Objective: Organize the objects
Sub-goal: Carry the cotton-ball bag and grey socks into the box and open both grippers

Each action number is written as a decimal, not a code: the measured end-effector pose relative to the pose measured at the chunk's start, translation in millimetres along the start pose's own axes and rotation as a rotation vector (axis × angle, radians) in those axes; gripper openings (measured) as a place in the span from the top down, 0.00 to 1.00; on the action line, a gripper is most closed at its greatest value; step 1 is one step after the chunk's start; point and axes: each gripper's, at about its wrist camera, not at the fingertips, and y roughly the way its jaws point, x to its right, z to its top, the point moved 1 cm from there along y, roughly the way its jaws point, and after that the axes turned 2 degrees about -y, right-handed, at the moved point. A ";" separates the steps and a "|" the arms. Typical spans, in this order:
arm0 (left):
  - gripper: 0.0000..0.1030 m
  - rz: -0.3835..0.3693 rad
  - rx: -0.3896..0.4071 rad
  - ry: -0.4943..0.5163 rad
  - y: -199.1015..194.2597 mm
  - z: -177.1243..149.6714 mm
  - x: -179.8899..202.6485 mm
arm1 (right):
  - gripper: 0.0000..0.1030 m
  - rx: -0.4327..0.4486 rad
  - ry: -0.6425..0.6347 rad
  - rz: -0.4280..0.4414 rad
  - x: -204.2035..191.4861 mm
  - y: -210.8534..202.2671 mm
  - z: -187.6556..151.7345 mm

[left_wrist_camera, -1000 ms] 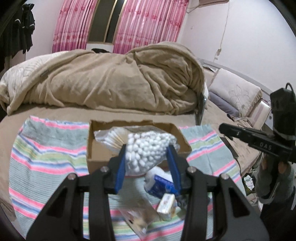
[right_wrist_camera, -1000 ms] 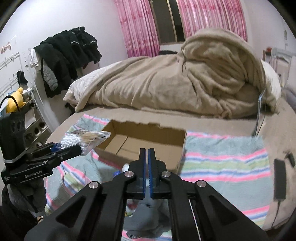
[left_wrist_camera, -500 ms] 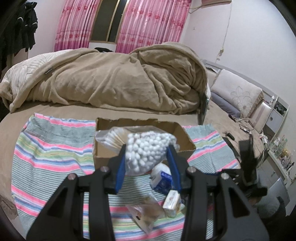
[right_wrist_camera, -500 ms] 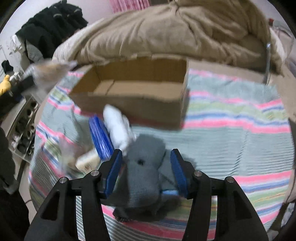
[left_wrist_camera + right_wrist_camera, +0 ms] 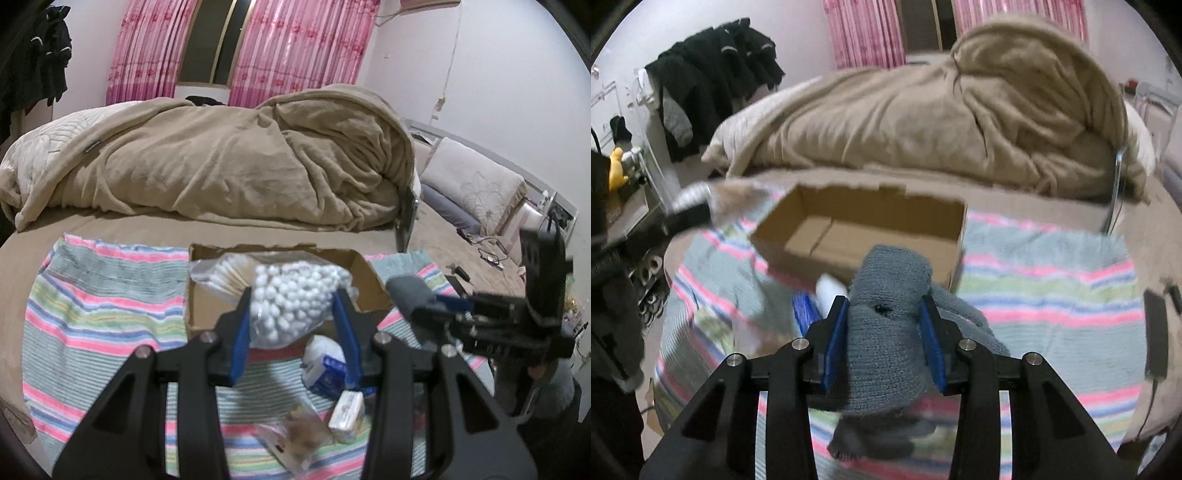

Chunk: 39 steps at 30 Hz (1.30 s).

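Note:
My left gripper [image 5: 293, 325] is shut on a clear bag of cotton swabs [image 5: 291, 299] and holds it above the near edge of the open cardboard box [image 5: 365, 273]. My right gripper [image 5: 888, 332] is shut on a grey knitted cloth [image 5: 886, 332] and holds it lifted in front of the box [image 5: 849, 236], which looks empty. The right gripper with the cloth [image 5: 410, 291] also shows at the right of the left wrist view. The left gripper's bag shows blurred at the left of the right wrist view [image 5: 731, 203].
The box sits on a striped towel [image 5: 92, 314] on a bed. In front of it lie a blue-and-white pack [image 5: 328, 365], a small cream box [image 5: 347, 410] and a clear packet [image 5: 295, 439]. A heaped tan blanket [image 5: 221, 166] lies behind. A dark phone [image 5: 1154, 332] lies right.
My right gripper opened, dropped onto the grey cloth, shut on it and lifted it toward the box. My left gripper kept holding the swab bag, shifting slightly.

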 end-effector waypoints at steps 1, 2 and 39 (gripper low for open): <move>0.58 -0.002 -0.002 0.001 2.6 1.0 0.2 | 0.60 0.009 0.000 -0.002 0.8 1.0 5.9; 0.58 -0.004 -0.005 0.000 6.0 2.5 0.0 | 0.60 0.020 -0.003 -0.002 2.1 1.9 12.5; 0.55 0.038 -0.250 -0.027 144.6 -15.2 -29.1 | 0.52 -0.079 0.004 -0.020 18.5 124.3 42.3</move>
